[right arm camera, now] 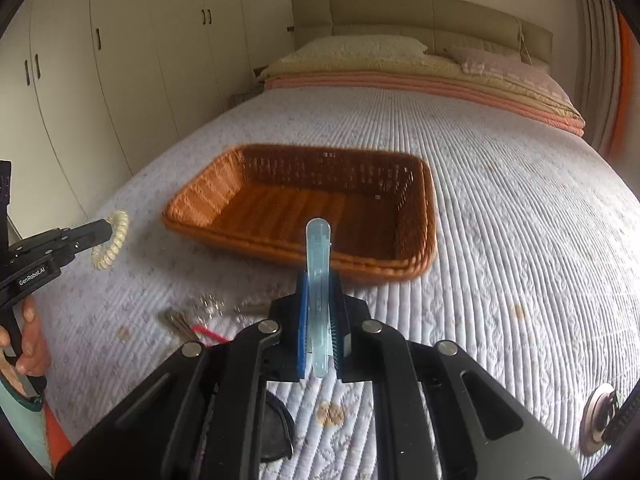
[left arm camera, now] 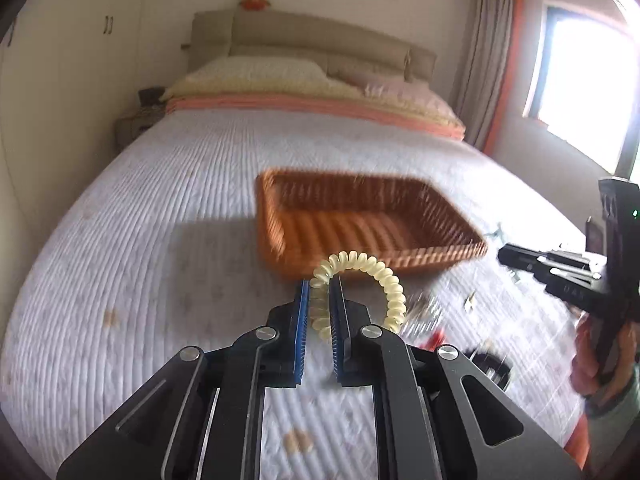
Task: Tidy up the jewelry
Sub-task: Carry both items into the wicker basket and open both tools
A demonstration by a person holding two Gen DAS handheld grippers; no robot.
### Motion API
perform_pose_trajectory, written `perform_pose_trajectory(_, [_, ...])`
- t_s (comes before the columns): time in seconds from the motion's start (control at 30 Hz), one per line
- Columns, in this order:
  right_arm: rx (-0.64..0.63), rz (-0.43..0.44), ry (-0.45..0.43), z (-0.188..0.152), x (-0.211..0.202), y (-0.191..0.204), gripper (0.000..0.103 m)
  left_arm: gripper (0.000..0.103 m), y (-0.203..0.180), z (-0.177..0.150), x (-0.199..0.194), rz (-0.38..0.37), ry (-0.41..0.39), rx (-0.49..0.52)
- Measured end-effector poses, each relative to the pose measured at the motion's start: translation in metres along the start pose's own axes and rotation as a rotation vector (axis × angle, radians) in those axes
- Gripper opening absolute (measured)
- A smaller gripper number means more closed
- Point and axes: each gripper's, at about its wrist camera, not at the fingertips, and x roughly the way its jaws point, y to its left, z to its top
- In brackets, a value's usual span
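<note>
Left wrist view. My left gripper (left arm camera: 320,304) is closed on a cream spiral hair tie (left arm camera: 360,280); one side of the coil is pinched between the blue pads and the rest arcs free to the right. The tie hangs clear of the quilted bedspread (left arm camera: 160,240), just short of the near wall of the brown wicker basket (left arm camera: 360,216), which looks empty. My right gripper (left arm camera: 516,258) enters at the right edge, and small blurred trinkets lie on the quilt below it.

Right wrist view. My right gripper is clamped on a pale blue translucent hair clip (right arm camera: 318,280), held upright with its tip above the basket's near rim (right arm camera: 280,248). At far left my left gripper (right arm camera: 105,231) carries the hair tie (right arm camera: 110,240) beside the basket's left corner. Keys and a small silvery piece (right arm camera: 208,304) rest on the quilt nearer me.

Step in hand, as I judge it: both pieces lifted, carry to the basket. Next move: advance each gripper over the rim, then open above the floor.
</note>
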Motion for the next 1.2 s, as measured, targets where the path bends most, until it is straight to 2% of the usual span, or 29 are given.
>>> perform_pose_trajectory(0.13, [0.009,-0.001,-0.026,0.039,0.014,-0.004,0.008,0.009,-0.011,0.041,0.024,-0.019,-0.041,0.008])
perform_pose_trajectory(0.23, [0.049,0.018,0.021,0.062,0.046,-0.013,0.008,0.009,-0.016,0.06,0.064,-0.041,-0.018,-0.001])
perform_pose_trajectory(0.37, [0.117,0.045,0.133,0.076,0.096,-0.026,0.008,0.009,-0.015,0.065,0.119,-0.023,0.066,-0.018])
perform_pose_trajectory(0.47, [0.152,0.044,0.206,0.077,0.126,-0.035,0.008,0.009,-0.019,0.063,0.144,0.001,0.1,-0.007])
perform_pose_trajectory(0.67, [0.149,0.006,0.284,0.068,0.154,-0.038,0.008,0.009,-0.02,0.054,0.168,0.038,0.146,0.023])
perform_pose_trajectory(0.8, [0.157,0.005,0.298,0.062,0.161,-0.037,0.009,0.011,-0.02,0.05,0.171,0.037,0.161,0.027])
perform_pose_trajectory(0.87, [0.176,0.017,0.314,0.062,0.161,-0.04,0.009,0.019,-0.021,0.05,0.166,0.038,0.155,0.026])
perform_pose_trajectory(0.93, [0.184,0.026,0.3,0.063,0.155,-0.043,0.009,0.02,-0.023,0.051,0.158,0.032,0.14,0.031])
perform_pose_trajectory(1.03, [0.194,0.044,0.276,0.063,0.138,-0.043,0.011,0.032,-0.027,0.051,0.134,0.012,0.105,0.034])
perform_pose_trajectory(1.13, [0.206,0.072,0.237,0.057,0.112,-0.043,0.02,0.039,-0.033,0.05,0.101,-0.011,0.056,0.044])
perform_pose_trajectory(1.2, [0.199,0.08,0.202,0.055,0.094,-0.04,0.029,0.044,-0.037,0.047,0.078,-0.033,0.024,0.047])
